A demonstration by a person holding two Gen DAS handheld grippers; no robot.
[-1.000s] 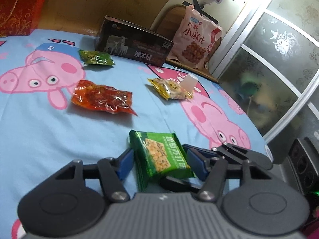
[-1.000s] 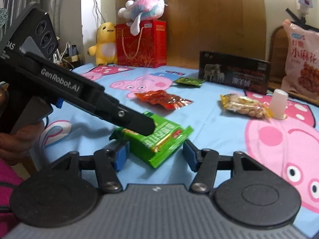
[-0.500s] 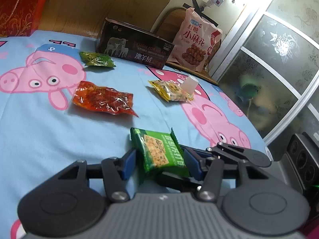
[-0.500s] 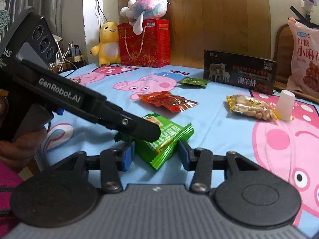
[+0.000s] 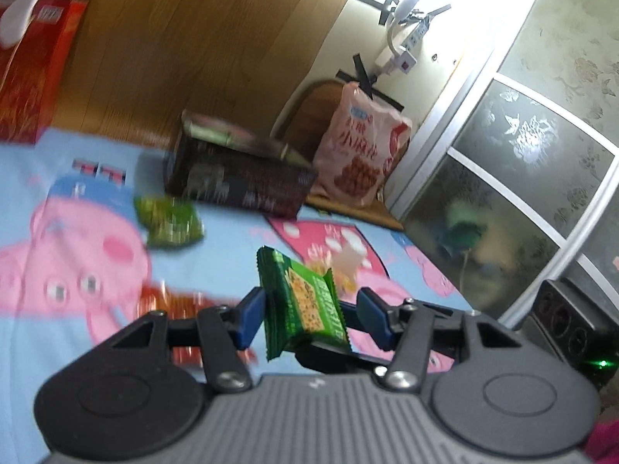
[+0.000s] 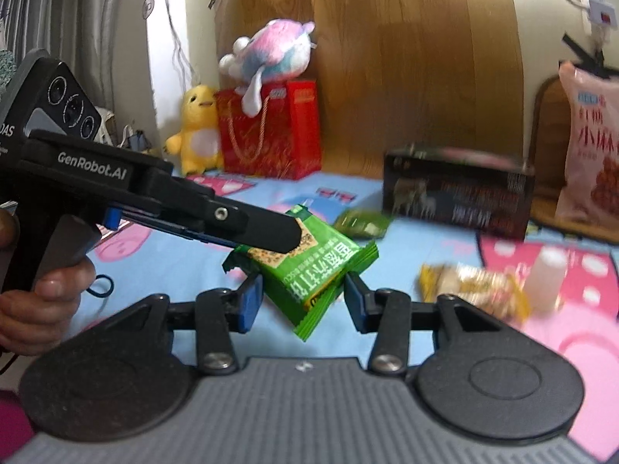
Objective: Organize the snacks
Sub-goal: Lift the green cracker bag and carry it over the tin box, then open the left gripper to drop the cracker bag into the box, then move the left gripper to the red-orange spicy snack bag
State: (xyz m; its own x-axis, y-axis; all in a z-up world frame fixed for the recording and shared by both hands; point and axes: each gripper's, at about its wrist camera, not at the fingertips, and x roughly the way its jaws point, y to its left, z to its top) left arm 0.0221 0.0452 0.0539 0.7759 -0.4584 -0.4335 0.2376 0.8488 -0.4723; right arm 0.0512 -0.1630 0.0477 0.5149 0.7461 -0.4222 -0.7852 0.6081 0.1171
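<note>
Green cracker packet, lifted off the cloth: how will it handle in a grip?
Probably light: the green cracker packet hangs tilted between thin jaws without sagging. Likely semi-stiff: its face looks flat, though the crimped ends look floppy. The glossy film may slip, and the crackers pictured on it suggest a hard squeeze could crush the contents.

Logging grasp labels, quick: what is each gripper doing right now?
Left gripper: open around the green cracker packet, with a gap at one of its fingers.
Right gripper: closed on the same packet, holding it off the table.
</note>
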